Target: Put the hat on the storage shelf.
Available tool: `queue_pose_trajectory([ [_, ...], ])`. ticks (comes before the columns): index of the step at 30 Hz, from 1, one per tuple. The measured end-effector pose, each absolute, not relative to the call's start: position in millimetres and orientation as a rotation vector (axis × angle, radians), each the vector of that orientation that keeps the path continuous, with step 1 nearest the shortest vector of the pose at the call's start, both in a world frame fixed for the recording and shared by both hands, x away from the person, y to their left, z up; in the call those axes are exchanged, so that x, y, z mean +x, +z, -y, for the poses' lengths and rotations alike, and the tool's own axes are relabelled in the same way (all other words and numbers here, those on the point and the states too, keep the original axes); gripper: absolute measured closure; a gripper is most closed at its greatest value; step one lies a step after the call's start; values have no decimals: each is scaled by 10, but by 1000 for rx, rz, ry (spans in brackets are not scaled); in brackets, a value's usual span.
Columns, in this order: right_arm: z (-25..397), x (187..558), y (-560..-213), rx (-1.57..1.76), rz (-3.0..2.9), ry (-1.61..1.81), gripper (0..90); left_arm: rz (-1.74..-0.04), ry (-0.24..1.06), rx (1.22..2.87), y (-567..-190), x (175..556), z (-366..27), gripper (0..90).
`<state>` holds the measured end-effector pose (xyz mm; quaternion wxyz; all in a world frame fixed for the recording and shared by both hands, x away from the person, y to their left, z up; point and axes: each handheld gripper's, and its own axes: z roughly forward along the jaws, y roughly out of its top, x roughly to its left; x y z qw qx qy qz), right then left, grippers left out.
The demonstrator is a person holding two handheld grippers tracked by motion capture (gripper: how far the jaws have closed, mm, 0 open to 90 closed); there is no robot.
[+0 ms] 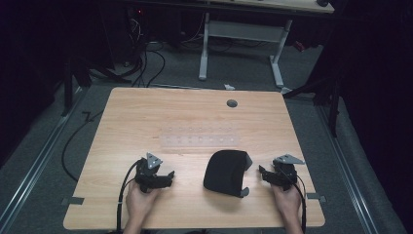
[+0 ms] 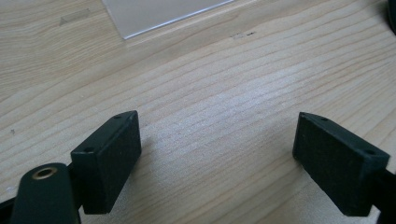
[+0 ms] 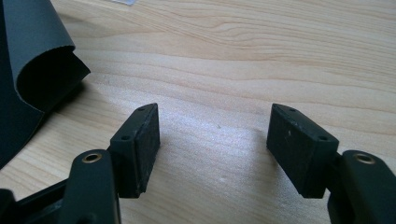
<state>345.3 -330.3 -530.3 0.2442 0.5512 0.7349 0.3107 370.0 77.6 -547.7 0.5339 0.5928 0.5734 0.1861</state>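
Two hands enter from the bottom edge; the left claw and the right claw each point inward, jaws spread wide, gripping nothing.

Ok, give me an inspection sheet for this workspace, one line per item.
Surface: wooden table, with a grey grommet near the far edge.
Job's things: folded black cloth, lying between the grippers, one corner curled up.
Clutter: clear plastic sheet at mid-table.
Grippers: left gripper and right gripper open, resting on the table, holding nothing.
Cables: black cable trailing from the left gripper; more on the floor.
Surroundings: another desk's white legs behind.
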Motion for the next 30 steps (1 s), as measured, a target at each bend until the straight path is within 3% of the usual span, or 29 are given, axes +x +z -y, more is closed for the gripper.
queue_pose_trajectory([
  [30, 3294, 3420, -5303, 1498, -2015, 842, 326, -1373, 446, 1408, -5474, 3704, -776, 165],
])
